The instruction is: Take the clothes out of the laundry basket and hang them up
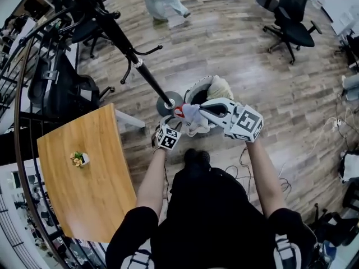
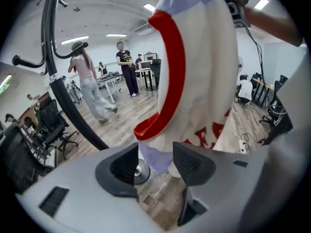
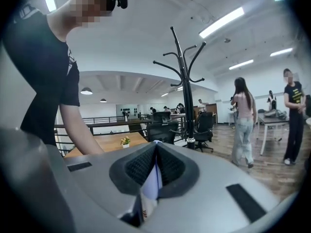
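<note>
With the right gripper clenched on the garment, the left gripper, jaws released, would best have pinched its lower edge, hanging between them.

The place is an open-plan office. Black swivel chairs stand on a wood-plank floor. Long strip lights cross the high ceiling. People stand by desks, and a coat stand rises near a wooden tabletop.

coat rack base: left of laundry basket | table: left of person | plant: on table
</note>
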Tool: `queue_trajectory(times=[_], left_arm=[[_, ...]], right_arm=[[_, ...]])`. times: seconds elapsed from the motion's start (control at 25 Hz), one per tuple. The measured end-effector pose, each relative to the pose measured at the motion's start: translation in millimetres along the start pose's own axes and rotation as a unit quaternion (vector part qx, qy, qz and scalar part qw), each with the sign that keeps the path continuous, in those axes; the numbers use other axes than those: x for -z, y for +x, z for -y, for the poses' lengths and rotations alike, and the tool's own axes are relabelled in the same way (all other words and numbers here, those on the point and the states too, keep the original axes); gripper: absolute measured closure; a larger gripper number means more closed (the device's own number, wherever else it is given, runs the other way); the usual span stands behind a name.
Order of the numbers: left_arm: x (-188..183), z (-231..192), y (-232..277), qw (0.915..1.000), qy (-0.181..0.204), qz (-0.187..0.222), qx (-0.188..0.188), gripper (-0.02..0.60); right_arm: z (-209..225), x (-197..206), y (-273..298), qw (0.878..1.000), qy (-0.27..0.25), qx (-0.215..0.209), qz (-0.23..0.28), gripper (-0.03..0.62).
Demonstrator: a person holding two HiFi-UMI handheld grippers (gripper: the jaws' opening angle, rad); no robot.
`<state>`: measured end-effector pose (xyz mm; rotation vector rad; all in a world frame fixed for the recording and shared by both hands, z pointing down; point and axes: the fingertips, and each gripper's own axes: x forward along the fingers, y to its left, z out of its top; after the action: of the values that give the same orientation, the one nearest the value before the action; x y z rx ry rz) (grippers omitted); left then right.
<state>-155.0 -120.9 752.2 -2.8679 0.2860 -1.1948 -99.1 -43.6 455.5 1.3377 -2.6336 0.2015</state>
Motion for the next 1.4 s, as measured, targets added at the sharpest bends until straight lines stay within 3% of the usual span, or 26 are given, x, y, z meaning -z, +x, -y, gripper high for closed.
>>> queue_trajectory(times=[0.12,0.24,0.28,0.36,0.52,0.92,1.4], left_arm=[[-9,-4,23,0.9998,0.006,-0.015,0.009,0.313],[-16,-2,42,0.9982,-0.025,-0.021,0.049,0.272],[-24,4,43,0.9966,-0.041,-0.013,0.071,0.316],[-39,21,42,0.9909,-0.073,0.004,0.113,0.546],[-43,35,37,0.9866,-0.086,0.004,0.139,0.554],[-40,-20,-8,0.9933,-0.094,0.040,0.053,0.555],[-79,-74,-84,0.9903,-0.084,0.106,-0.033,0.555]], right_arm=[[-5,-11,-20,1.000,-0.003,0.003,0.015,0.579],[-6,-14,-35,1.000,-0.009,0.012,0.013,0.579],[-6,-13,-40,1.000,-0.007,0.018,0.013,0.579],[-2,-8,-51,0.999,0.008,0.032,0.018,0.579],[14,9,-68,0.997,0.029,0.071,0.018,0.579],[47,47,-86,0.985,0.054,0.162,0.003,0.579],[74,72,-92,0.971,0.089,0.220,0.000,0.579]])
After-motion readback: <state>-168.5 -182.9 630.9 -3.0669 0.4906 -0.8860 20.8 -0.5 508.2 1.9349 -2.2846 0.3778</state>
